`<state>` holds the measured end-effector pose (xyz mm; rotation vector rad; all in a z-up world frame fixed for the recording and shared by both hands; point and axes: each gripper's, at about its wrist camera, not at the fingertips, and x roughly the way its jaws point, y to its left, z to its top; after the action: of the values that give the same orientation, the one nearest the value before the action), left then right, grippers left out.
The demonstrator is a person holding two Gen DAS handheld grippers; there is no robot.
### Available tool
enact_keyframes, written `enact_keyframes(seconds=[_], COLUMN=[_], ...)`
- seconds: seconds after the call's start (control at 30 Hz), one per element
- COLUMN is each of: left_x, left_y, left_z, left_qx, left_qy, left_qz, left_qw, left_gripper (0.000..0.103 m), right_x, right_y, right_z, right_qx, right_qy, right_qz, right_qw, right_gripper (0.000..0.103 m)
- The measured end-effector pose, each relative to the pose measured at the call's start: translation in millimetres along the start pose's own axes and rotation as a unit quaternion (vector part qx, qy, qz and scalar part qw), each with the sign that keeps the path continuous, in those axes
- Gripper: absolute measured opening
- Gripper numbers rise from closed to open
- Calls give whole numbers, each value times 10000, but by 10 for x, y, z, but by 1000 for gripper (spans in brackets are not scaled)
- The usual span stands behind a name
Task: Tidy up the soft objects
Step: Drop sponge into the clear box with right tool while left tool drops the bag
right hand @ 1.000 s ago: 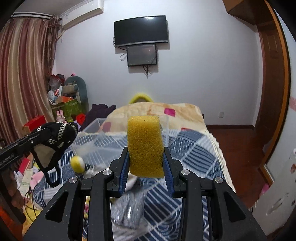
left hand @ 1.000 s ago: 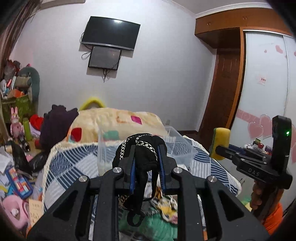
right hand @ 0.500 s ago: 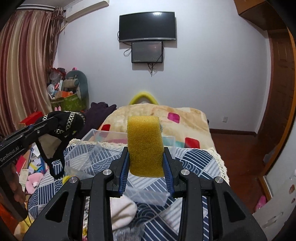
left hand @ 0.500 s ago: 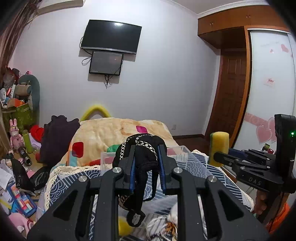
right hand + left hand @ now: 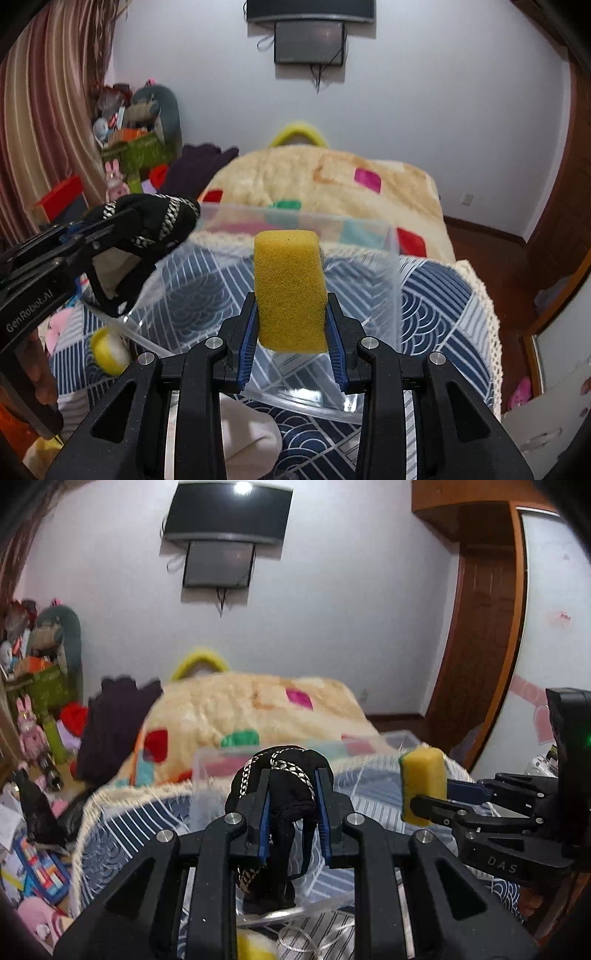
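Note:
My left gripper (image 5: 291, 808) is shut on a black garment with white braided trim (image 5: 282, 771), which hangs down between its fingers. It also shows at the left of the right wrist view (image 5: 155, 218). My right gripper (image 5: 291, 325) is shut on a yellow sponge (image 5: 290, 288), also seen at the right of the left wrist view (image 5: 423, 779). Both hold their objects above a clear plastic bin (image 5: 391, 266) that stands on the blue patterned bedspread (image 5: 443, 295).
A yellow and white ball (image 5: 109, 349) and a white sock (image 5: 247, 435) lie on the bed near the bin. A beige blanket (image 5: 332, 177) covers the far bed. Toys and clutter (image 5: 33, 709) fill the floor at left. A wardrobe door (image 5: 546, 646) stands at right.
Both grippers have tilted down and moved forward over the clear bin, still holding the garment and the sponge. The bin now fills more of the right wrist view.

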<state>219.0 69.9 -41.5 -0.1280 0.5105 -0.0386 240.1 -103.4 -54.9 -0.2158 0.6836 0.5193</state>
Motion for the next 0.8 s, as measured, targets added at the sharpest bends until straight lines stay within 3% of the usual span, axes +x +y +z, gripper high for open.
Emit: enact_keyframes(seconds=[0.17, 0.37, 0.47, 0.53, 0.57, 0.8], left_x=[150, 164, 133, 73, 50, -236], left_y=[23, -14, -39, -64, -71, -135], left_z=[-80, -129, -131, -133, -130, -63], left_qx=[-70, -75, -29, 29, 49, 223], left_qy=[396, 538, 538, 502, 481, 191], left_qz=[-12, 31, 33, 32, 17, 43], left_qw=[9992, 9985, 9985, 9987, 9988, 9996], left_gripper=[21, 25, 31, 39, 41, 63], right_x=[128, 170, 113, 64, 39, -243], right_y=[-32, -10, 3, -10, -5, -9], right_z=[12, 20, 23, 39, 54, 126], right_qx=[-57, -224, -259, -242, -248, -206], right_qy=[375, 535, 455, 345, 276, -175], right_qz=[68, -8, -12, -8, -27, -92], right_qw=[9993, 9983, 9986, 9991, 9993, 9996], right_gripper=[31, 33, 39, 53, 55, 59])
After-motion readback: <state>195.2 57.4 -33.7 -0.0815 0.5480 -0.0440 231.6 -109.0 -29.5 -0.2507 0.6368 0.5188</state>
